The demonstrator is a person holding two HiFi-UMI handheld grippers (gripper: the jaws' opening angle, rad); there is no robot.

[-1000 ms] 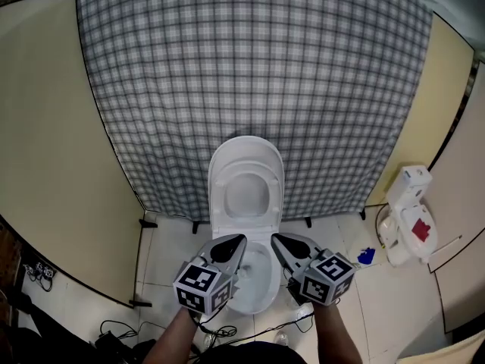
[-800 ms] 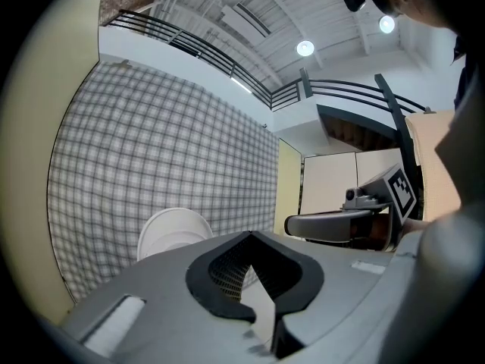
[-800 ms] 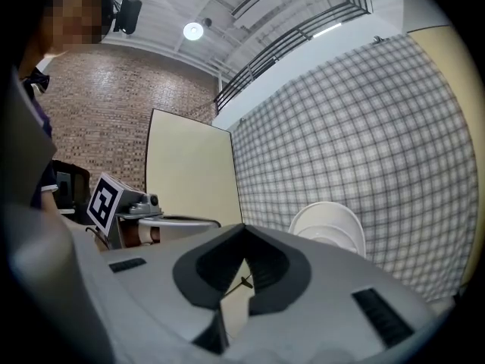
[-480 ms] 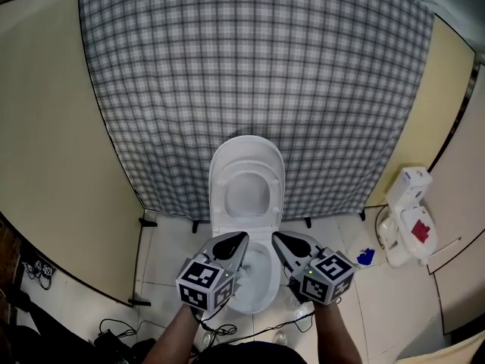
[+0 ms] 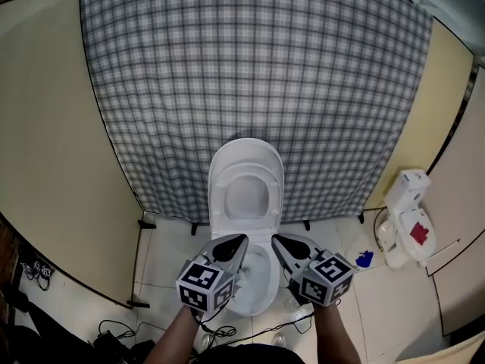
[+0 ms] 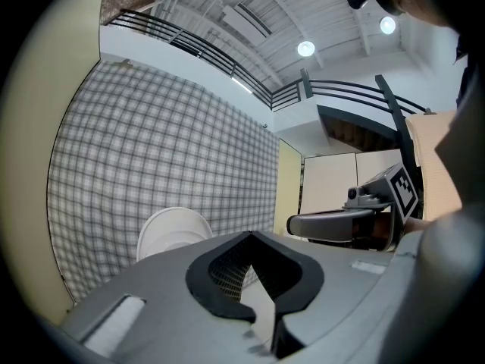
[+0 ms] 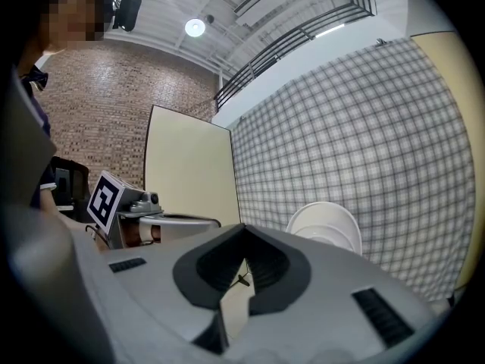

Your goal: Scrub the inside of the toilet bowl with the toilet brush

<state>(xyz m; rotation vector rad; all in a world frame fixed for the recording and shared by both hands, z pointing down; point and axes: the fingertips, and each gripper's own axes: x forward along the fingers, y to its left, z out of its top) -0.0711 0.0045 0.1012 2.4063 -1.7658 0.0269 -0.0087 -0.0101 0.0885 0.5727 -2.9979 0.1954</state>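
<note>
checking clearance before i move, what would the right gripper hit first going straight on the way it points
The right gripper would probably meet the checked curtain, near its edge by the beige panel. The raised toilet lid sits right of that line. Depth is unclear.

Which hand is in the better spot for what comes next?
Probably the right. The left gripper and right gripper are both shut and empty over the toilet bowl. No brush is clear, but the blue thing and white unit on the floor lie on the right's side.
</note>
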